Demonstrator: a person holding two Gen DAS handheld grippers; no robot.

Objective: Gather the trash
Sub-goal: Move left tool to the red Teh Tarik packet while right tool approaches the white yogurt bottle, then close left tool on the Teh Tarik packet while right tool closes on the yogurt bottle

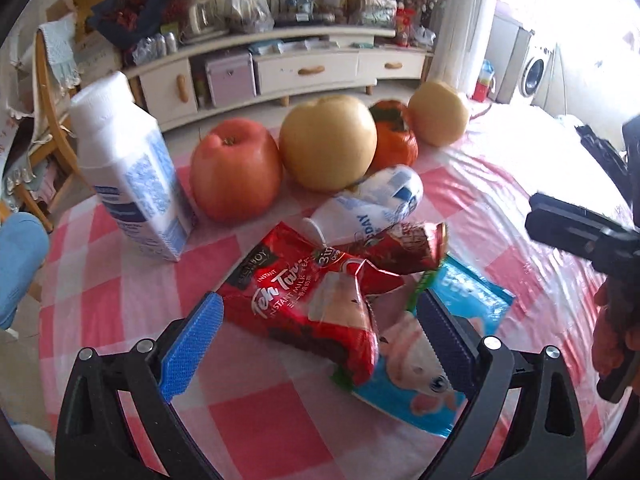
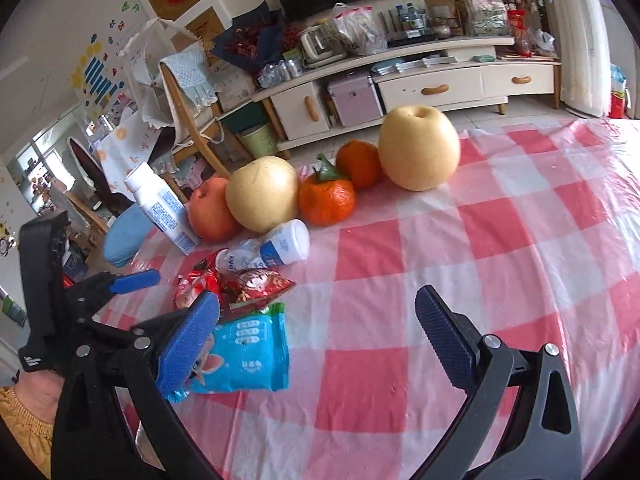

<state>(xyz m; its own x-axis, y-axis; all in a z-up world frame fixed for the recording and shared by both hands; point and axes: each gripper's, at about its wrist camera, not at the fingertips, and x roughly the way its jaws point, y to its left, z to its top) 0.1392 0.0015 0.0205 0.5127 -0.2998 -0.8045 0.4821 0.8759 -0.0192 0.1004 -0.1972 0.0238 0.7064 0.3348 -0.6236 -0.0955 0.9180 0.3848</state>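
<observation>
Pink-checked tablecloth (image 2: 460, 248) covering table, TV cabinet (image 2: 400, 92) standing behind. Red wrapper (image 1: 312, 312) and blue wrapper (image 2: 248, 356) lying near fruit. Left gripper (image 1: 320, 344) gaping wide around red wrapper; right gripper (image 2: 316, 344) gaping wide, holding nothing.

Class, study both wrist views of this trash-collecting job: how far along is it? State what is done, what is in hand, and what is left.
Done: nothing visibly; no bin is in view.
In hand: nothing gripped. The left tool is open around the red milk-tea packet; the right tool is open over the tablecloth.
Left: that packet, the blue wrapper, the small red wrapper, the lying bottle, possibly the upright carton.
</observation>
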